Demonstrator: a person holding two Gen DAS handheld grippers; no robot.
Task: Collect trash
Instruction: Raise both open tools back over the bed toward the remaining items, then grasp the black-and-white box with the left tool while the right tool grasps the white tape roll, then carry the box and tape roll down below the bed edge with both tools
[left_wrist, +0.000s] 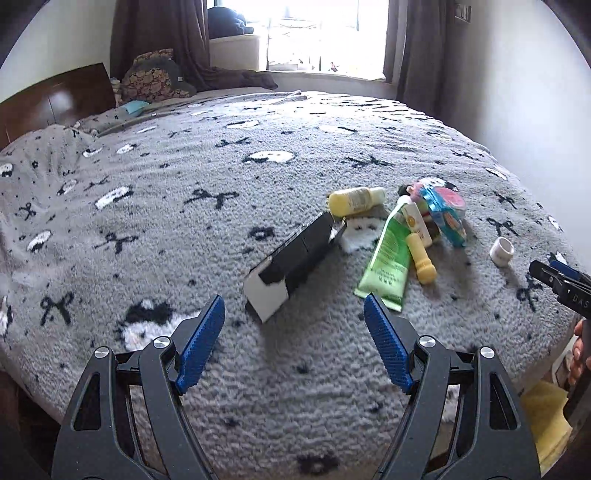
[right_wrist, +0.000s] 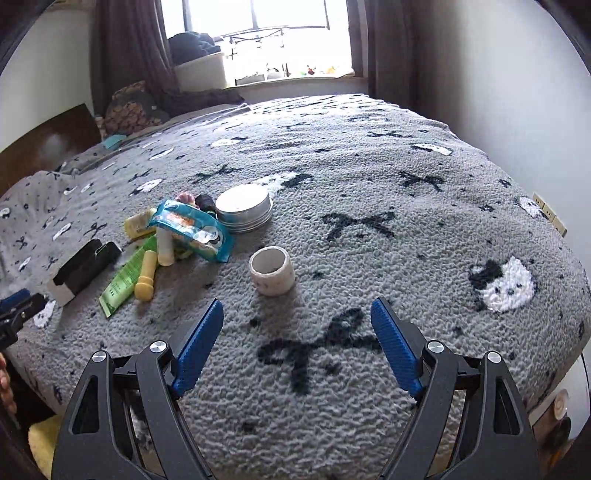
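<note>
Fingers (right_wrist: 199, 347) apart before white jar (right_wrist: 272, 271)

This is a bedroom in a home. A wide bed (right_wrist: 369, 206) under a fluffy grey blanket (left_wrist: 184, 206) with black bows and white cat faces fills the space ahead of the left hand-held gripper (left_wrist: 294, 309). Far beyond it, brown curtains (left_wrist: 155, 33) frame a bright window (left_wrist: 325, 29); a wooden headboard (left_wrist: 55, 99) and pillows (left_wrist: 151, 75) lie far ahead to its left.

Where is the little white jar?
The white jar stands upright on the grey blanket, alone, just ahead of the open right gripper. The blue packet and round tin lie beyond it, leftward.
</note>
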